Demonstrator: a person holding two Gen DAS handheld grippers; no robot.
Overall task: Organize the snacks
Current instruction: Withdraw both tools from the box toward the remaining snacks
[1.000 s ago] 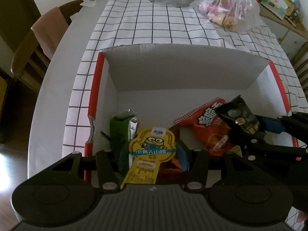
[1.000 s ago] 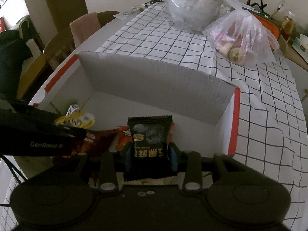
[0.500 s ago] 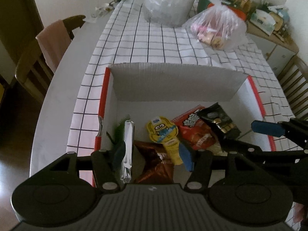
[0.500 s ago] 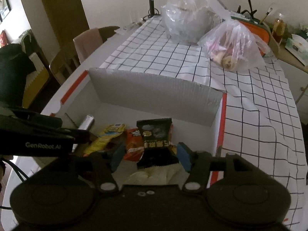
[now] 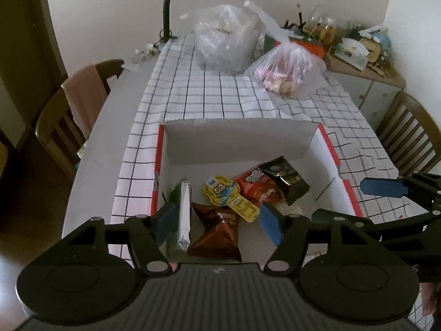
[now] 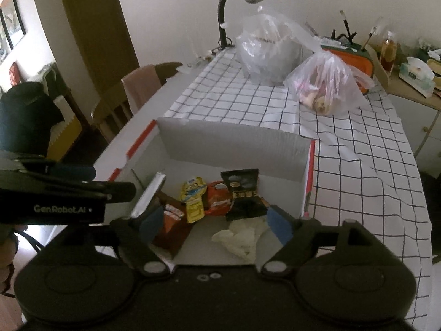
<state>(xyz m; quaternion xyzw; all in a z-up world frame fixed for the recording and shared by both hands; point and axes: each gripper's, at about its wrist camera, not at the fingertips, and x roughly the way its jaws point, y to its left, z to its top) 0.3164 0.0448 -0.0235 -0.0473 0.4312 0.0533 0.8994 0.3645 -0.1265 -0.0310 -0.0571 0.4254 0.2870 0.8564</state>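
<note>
Left wrist view: yellow snack packet (image 5: 231, 198) flat, long axis diagonal, narrow end lower-right.

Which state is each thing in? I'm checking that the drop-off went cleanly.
left gripper: empty, fingers opening
right gripper: empty, fingers opening
cardboard box: open, flap up
yellow cartoon packet: lying flat in box
black packet: lying in box, over red packet
clear bags: knotted

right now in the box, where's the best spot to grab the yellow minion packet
Probably its narrow lower tab, coming from above. The yellow minion packet lies flat on the other snacks in the cardboard box, and that tab end sticks out over the brown snack bag, leaving edges to pinch.
</note>
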